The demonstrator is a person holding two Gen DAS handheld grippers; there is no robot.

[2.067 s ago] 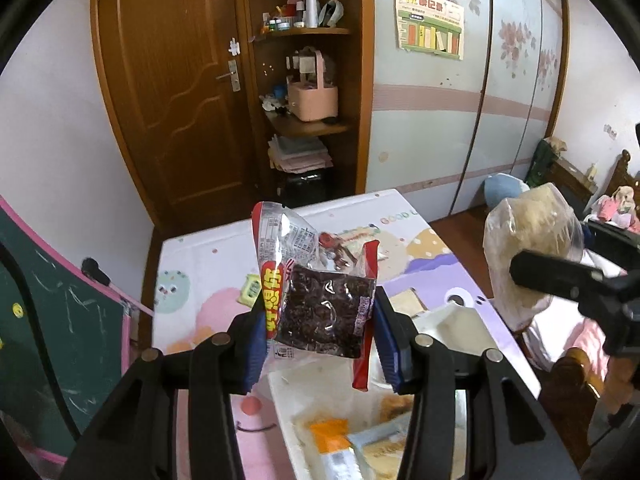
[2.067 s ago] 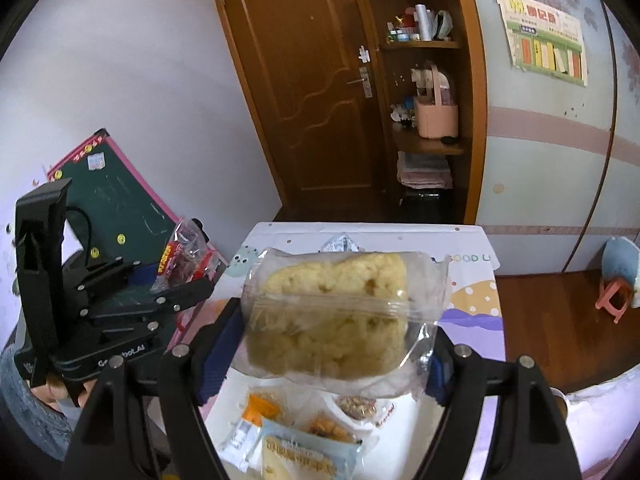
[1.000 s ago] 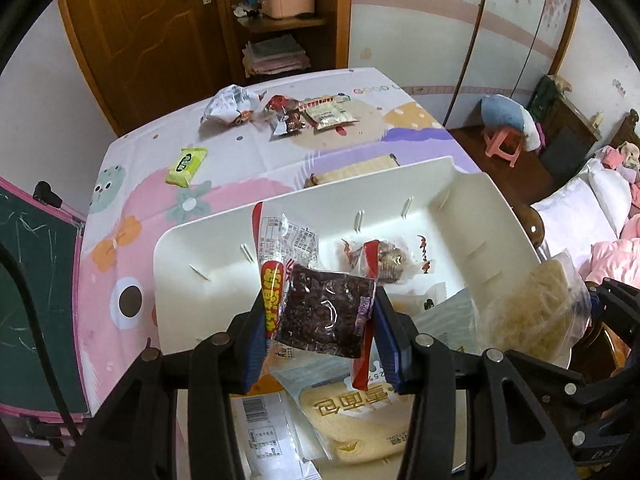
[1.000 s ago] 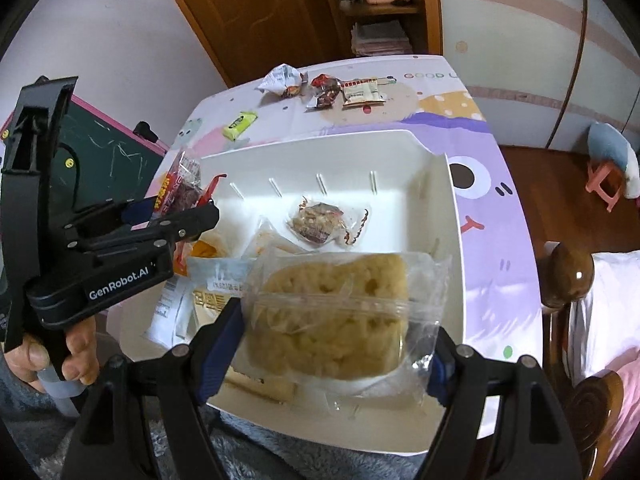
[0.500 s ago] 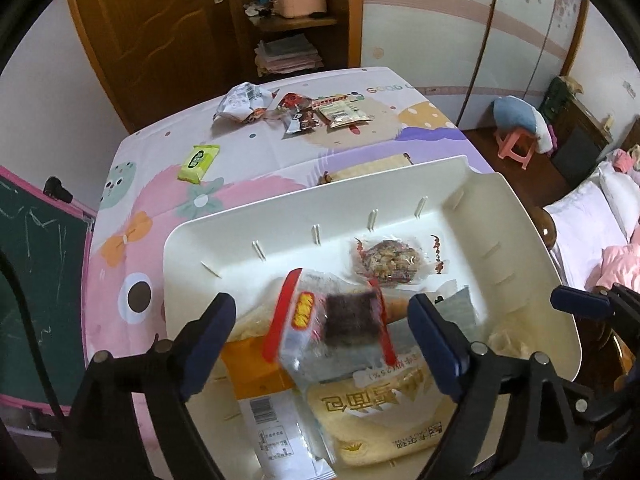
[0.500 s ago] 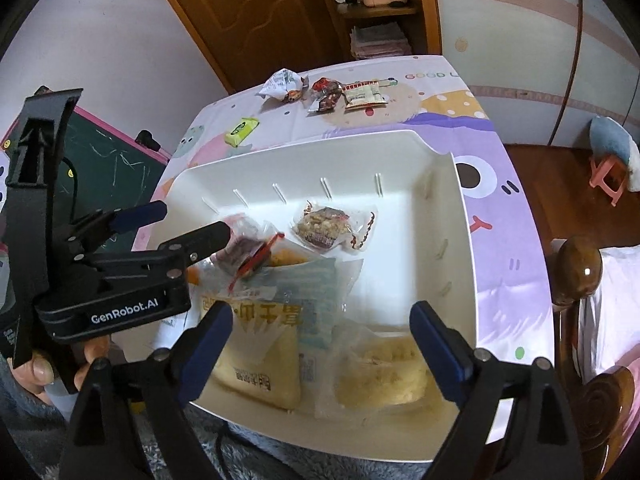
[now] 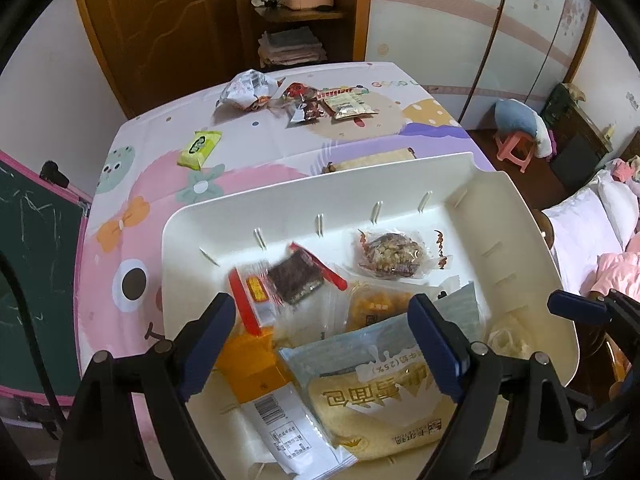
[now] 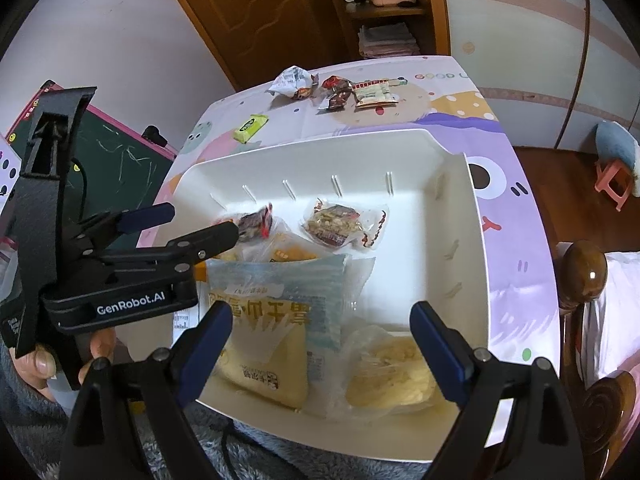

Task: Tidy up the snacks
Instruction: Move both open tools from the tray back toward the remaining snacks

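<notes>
A white bin (image 7: 516, 216) (image 8: 476, 240) holds several snack packs. The red-edged dark snack pack (image 7: 288, 280) (image 8: 254, 222) lies in its left part. The clear bag of yellow puffed snack (image 8: 390, 368) lies at its near right corner, partly seen in the left wrist view (image 7: 508, 336). A large bread pack (image 7: 384, 392) (image 8: 264, 320) and a nut bar pack (image 7: 394, 254) (image 8: 340, 226) lie there too. My left gripper (image 7: 324, 344) (image 8: 188, 224) is open and empty above the bin. My right gripper (image 8: 322, 348) is open and empty above the puffed snack.
Loose snacks lie at the table's far end: a crumpled silver pack (image 7: 244, 90), red and dark wrappers (image 7: 304, 106), a beige pack (image 7: 348, 106), and a green pack (image 7: 200, 148). A green chalkboard (image 7: 32, 264) stands left. A bed (image 7: 592, 232) and wooden post (image 8: 582, 276) are right.
Both grippers opened and let their packs drop into the bin. The dark snack pack has come to rest flatter and farther back on the left; the puffed snack bag lies at the near right.
</notes>
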